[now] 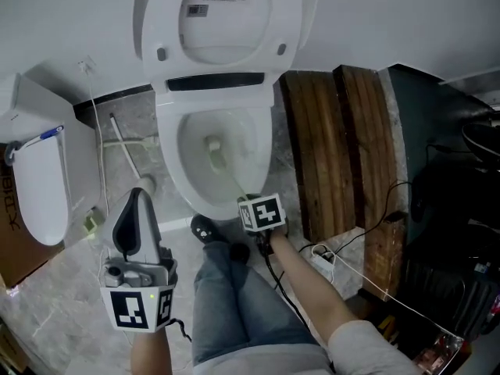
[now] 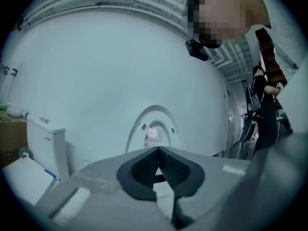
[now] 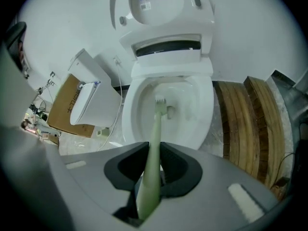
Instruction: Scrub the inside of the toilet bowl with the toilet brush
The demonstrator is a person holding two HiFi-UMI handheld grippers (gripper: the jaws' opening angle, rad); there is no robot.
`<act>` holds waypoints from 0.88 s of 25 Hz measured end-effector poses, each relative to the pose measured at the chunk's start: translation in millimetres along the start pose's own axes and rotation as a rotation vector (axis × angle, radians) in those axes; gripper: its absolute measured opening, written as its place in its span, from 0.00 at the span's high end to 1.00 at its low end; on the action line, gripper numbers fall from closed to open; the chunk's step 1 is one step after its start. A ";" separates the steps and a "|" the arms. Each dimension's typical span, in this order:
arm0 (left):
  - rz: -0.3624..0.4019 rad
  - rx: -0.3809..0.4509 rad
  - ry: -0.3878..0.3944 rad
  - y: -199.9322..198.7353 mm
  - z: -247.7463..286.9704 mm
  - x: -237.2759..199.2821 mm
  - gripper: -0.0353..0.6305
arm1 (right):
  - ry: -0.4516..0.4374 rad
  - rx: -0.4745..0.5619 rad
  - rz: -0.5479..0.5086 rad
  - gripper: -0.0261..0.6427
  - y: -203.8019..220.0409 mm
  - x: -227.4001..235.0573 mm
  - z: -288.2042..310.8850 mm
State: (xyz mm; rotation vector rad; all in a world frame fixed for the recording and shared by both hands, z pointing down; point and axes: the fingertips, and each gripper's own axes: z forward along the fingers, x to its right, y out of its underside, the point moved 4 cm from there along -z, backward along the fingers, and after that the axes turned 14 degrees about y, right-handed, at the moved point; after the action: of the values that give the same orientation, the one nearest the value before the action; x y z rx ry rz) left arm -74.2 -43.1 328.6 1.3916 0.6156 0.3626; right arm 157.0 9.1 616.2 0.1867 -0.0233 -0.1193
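Right gripper point(image 3: 151, 153): the jaws are clamped on the pale green handle of the toilet brush point(image 3: 155, 129), which runs up between the two dark pads.
Brush position: it reaches straight ahead of the right gripper and over the front rim of the toilet bowl point(image 3: 208, 110). Its bristle head is down inside the bowl, near the drain opening. Whether the bristles press on the porcelain cannot be told.
Brush direction: the long axis is in line with the jaws. The head end points away from the gripper and down into the bowl, and the handle end sits back in the jaws.
Left gripper point(image 2: 158, 150): the jaw tips are closed together with nothing between them. It is held left of the bowl and aimed at the raised lid point(image 2: 155, 134).
Right of the right gripper: wooden planks point(image 1: 344, 147) lie on the floor.
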 end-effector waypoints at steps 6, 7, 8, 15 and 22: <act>0.019 0.003 -0.008 -29.3 -15.8 28.2 0.94 | -0.018 0.072 -0.001 0.85 15.1 8.1 -49.9; 0.021 0.002 -0.009 -33.8 -18.1 32.9 0.94 | -0.019 0.085 -0.001 0.85 17.2 9.6 -58.4; 0.024 0.002 -0.011 -38.3 -20.2 37.6 0.94 | -0.021 0.101 -0.004 0.85 19.0 11.0 -66.9; 0.052 0.015 -0.004 -72.6 -35.7 73.5 0.94 | -0.034 0.209 -0.016 0.85 29.6 17.1 -128.8; 0.075 0.043 0.008 -105.4 -51.3 107.3 0.94 | -0.038 0.335 -0.036 0.85 31.4 18.1 -191.7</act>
State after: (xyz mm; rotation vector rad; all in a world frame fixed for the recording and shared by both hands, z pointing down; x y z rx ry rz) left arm -32.0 43.2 202.0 1.4579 0.5813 0.4169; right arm 185.1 72.8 434.0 0.5198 -0.0783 -0.1544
